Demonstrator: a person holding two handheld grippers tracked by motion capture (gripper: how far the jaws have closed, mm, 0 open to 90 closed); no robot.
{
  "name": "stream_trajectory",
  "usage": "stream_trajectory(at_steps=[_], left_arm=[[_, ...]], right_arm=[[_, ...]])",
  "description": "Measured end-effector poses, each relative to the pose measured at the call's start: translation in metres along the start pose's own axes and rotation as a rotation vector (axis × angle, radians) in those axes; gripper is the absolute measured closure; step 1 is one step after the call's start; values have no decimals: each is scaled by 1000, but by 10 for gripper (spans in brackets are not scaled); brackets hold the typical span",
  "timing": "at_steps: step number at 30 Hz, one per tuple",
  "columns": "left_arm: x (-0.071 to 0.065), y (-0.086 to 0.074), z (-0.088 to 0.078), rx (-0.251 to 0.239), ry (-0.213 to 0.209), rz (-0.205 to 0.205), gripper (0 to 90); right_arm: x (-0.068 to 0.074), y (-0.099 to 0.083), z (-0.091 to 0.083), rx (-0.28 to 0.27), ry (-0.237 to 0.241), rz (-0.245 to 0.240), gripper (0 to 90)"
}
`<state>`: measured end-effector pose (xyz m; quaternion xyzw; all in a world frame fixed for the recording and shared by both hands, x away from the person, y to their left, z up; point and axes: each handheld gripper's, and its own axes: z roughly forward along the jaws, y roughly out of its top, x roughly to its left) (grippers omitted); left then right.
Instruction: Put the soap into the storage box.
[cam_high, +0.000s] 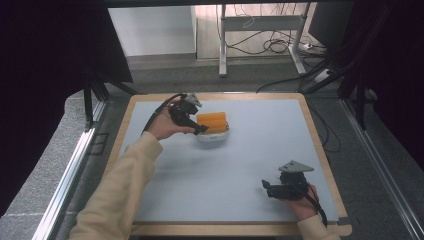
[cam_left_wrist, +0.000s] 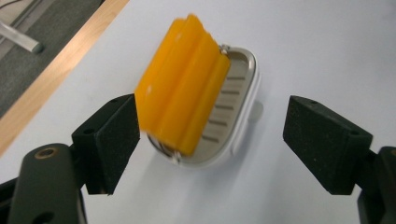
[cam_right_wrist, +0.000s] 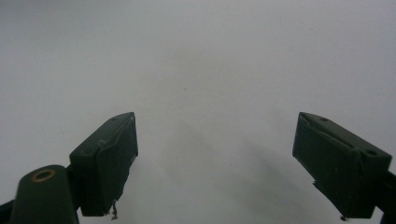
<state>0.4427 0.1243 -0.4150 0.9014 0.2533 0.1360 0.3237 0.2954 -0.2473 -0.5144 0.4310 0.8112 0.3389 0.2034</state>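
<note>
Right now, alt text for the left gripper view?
An orange ridged block lies on a white slotted dish on the pale table; the open left gripper frames it without touching.

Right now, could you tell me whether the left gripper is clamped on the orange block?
No, the left gripper stands wide open, and the orange block lies in the soap dish beyond its pads.

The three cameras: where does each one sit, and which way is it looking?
High view: above the person's side, looking forward and down on the table; both forearms and grippers show.
Left gripper view: rides the left gripper, looking between open fingers at the orange soap in its soap dish.
Right gripper view: rides the right gripper, facing bare tabletop.
Shared: high and left gripper views both show soap and dish.
</note>
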Motion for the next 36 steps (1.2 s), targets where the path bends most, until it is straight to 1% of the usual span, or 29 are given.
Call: stream_trajectory(at_steps=[3, 5, 7, 9, 11, 12, 15, 17, 18, 19, 22, 24, 27, 30, 33, 36], left_arm=[[-8, -18, -11, -22, 12, -38, 187], [-14, -31, -18, -42, 12, -66, 187], [-21, -44, -25, -44, 22, -83, 187], [-27, -56, -31, -59, 26, -101, 189], [-34, -68, -38, -71, 43, -109, 189], [-38, -73, -40, -78, 51, -120, 189], [-49, -90, -49, -80, 80, -126, 188], [-55, -101, -53, -74, 76, -146, 187], [-58, -107, -55, -66, 77, -144, 187], [-61, -112, -56, -68, 85, -148, 184], [-67, -127, -60, -72, 80, -174, 182], [-70, -134, -60, -72, 83, -181, 182], [-71, -139, -59, -58, 87, -181, 181], [-70, -141, -59, -72, 82, -199, 179], [-70, -141, -59, -70, 82, -195, 179], [-71, -142, -58, -74, 75, -182, 178]], right_arm=[[1, 0, 0, -2, 0, 0, 147], [1, 0, 0, 0, -1, 0, 148], [2, 0, 0, 0, -4, -3, 148], [2, 0, 0, 1, -6, -3, 147], [3, 0, -1, 3, -7, -3, 148], [3, 0, -1, 4, -9, -3, 147], [3, 0, 0, 4, -11, -4, 148], [3, 0, 0, 6, -11, -4, 148], [3, 0, 0, 7, -11, -6, 148], [4, 0, 0, 8, -12, -7, 148], [4, 0, 1, 11, -14, -10, 147], [4, 0, 1, 9, -16, -9, 147], [4, 0, 2, 11, -17, -10, 146], [3, 0, 1, 5, -19, -19, 146], [3, 0, -1, -19, -14, -23, 146], [3, 0, -1, -40, -8, -33, 144]])
